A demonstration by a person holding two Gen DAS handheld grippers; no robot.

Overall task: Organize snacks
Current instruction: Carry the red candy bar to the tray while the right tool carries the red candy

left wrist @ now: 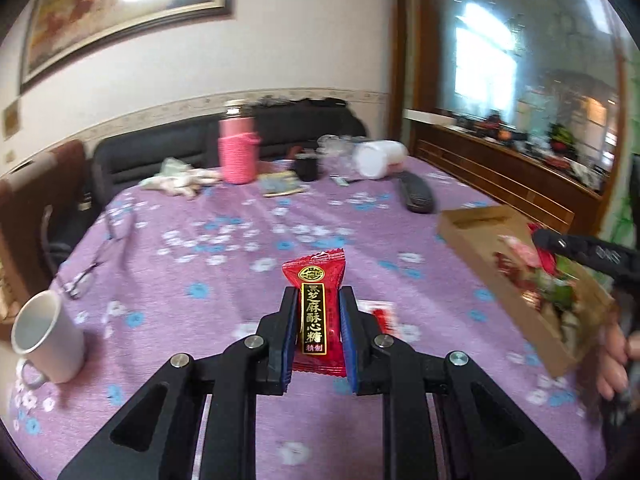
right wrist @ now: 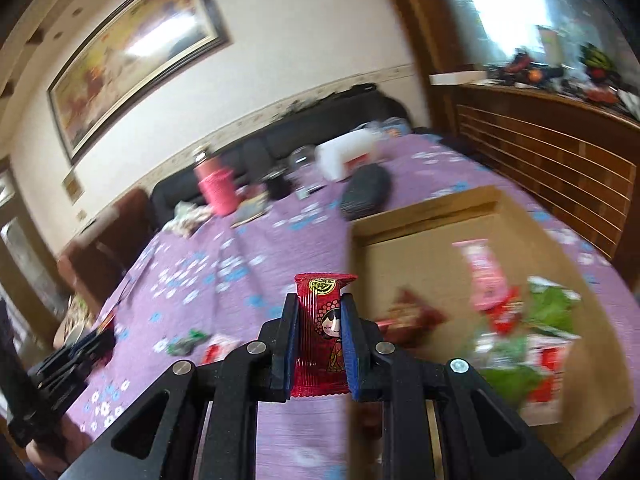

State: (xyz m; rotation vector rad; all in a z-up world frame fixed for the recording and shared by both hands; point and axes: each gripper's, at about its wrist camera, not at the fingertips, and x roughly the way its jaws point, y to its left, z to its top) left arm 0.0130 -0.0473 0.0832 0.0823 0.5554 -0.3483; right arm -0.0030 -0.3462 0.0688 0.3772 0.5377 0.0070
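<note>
Beside the cardboard box, both our hands carry candy. L gripper pinches a red sesame candy upright, left of box, prob. awaiting its turn. R gripper pinches a red cartoon-print candy at box's near-left edge, prob. for dropping w/ other snacks inside.

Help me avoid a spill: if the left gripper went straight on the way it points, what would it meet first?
Probably bare purple tablecloth. The left gripper, shut on a red candy, points down at open cloth; the black cup lies farther along. Depth is unclear.
</note>
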